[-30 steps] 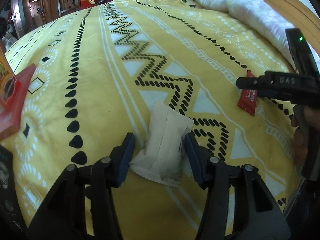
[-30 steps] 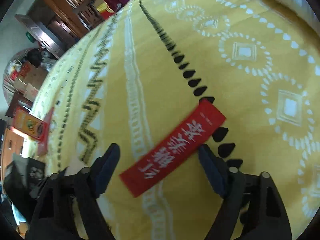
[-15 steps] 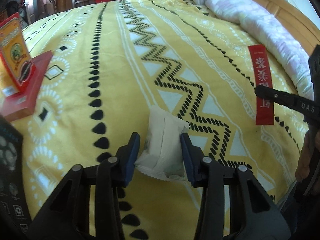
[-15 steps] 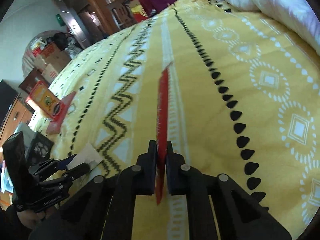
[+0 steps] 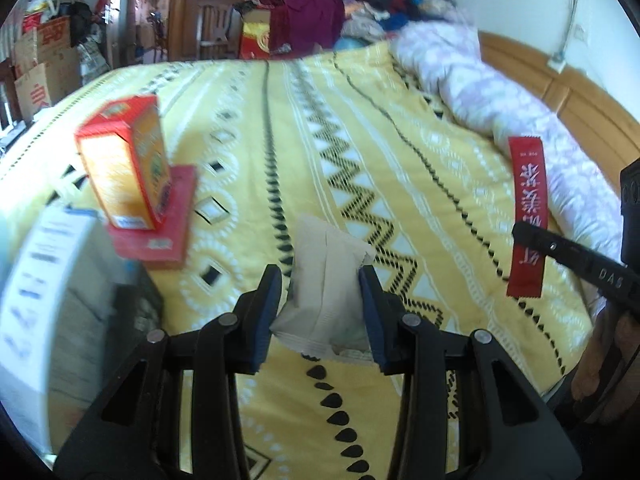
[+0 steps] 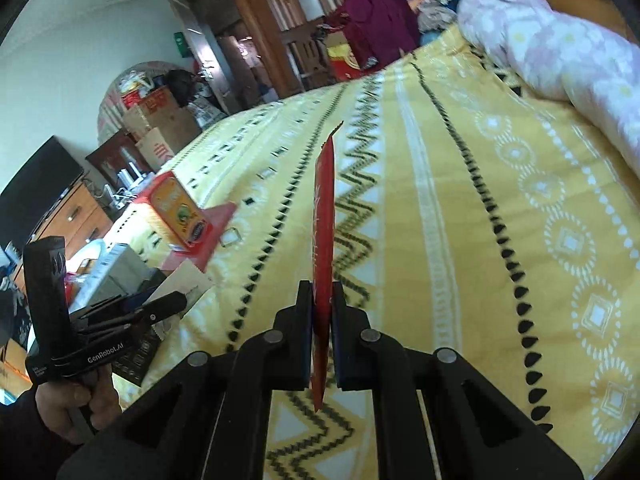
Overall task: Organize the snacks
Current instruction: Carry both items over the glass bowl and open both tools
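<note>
With both packs already lifted clear of the bed (image 5: 400, 208), the pickup half looks done and the sorting half is still open. Left claw (image 5: 320, 308) is clamped on a white snack pouch (image 5: 326, 292), pads pressing both sides, pouch hanging above the yellow blanket. Right claw (image 6: 322, 332) is fully closed on a long red sachet (image 6: 325, 232), held edge-on and sticking up past the fingertips; from the left wrist view the same sachet (image 5: 528, 216) hangs flat-on at the right, over the blanket near the pink quilt (image 5: 500, 96).

My read: 2 items in hand, 0 of them placed yet. Likely destination is the cluster at the left edge of the bed: an orange box (image 5: 128, 168) standing on a flat red box (image 5: 160, 236), with a white-and-grey carton (image 5: 48, 292) and a dark box (image 6: 140, 352) just beside them. Can't tell if more loose snacks remain; none visible on the open blanket.

Obstacles: path across the blanket is free. The orange box looks top-heavy on its base, easy to knock. Both claws converging on 1 spot could clash. Room clutter behind is well apart.
</note>
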A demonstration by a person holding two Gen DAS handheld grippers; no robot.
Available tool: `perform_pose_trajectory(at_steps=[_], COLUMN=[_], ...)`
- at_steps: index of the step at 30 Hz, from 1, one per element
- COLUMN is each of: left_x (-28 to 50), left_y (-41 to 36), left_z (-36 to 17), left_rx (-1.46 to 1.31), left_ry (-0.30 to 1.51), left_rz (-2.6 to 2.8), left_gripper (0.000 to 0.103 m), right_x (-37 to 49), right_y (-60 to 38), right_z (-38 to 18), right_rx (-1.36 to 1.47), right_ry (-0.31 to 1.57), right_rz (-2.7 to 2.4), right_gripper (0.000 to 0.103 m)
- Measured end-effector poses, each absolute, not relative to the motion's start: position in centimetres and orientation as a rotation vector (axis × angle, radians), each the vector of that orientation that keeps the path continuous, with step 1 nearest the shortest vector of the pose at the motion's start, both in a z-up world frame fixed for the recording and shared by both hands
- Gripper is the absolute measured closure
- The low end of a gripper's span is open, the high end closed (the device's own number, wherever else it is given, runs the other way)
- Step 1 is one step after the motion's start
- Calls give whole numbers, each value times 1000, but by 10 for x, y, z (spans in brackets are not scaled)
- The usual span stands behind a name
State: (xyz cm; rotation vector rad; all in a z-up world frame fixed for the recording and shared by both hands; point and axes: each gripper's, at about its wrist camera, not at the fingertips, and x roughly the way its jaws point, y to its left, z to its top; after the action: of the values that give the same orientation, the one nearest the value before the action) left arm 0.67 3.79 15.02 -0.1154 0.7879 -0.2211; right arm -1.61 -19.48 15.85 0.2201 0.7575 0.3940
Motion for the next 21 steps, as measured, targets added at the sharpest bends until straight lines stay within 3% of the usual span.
perform_pose_trajectory(at_steps=[10, 21], left_x=[-34, -89], left_y=[137, 283], left_z=[232, 261], left_rx=[-189, -302], left_ry=[610, 510], left_rz=[-38, 253], left_gripper=[63, 63], right_x=[-22, -35], right_y=[-81, 108], right_z=[248, 312], right_rx=[116, 27], right_ry=[635, 589], right_rz=[598, 917], right_gripper=[92, 92])
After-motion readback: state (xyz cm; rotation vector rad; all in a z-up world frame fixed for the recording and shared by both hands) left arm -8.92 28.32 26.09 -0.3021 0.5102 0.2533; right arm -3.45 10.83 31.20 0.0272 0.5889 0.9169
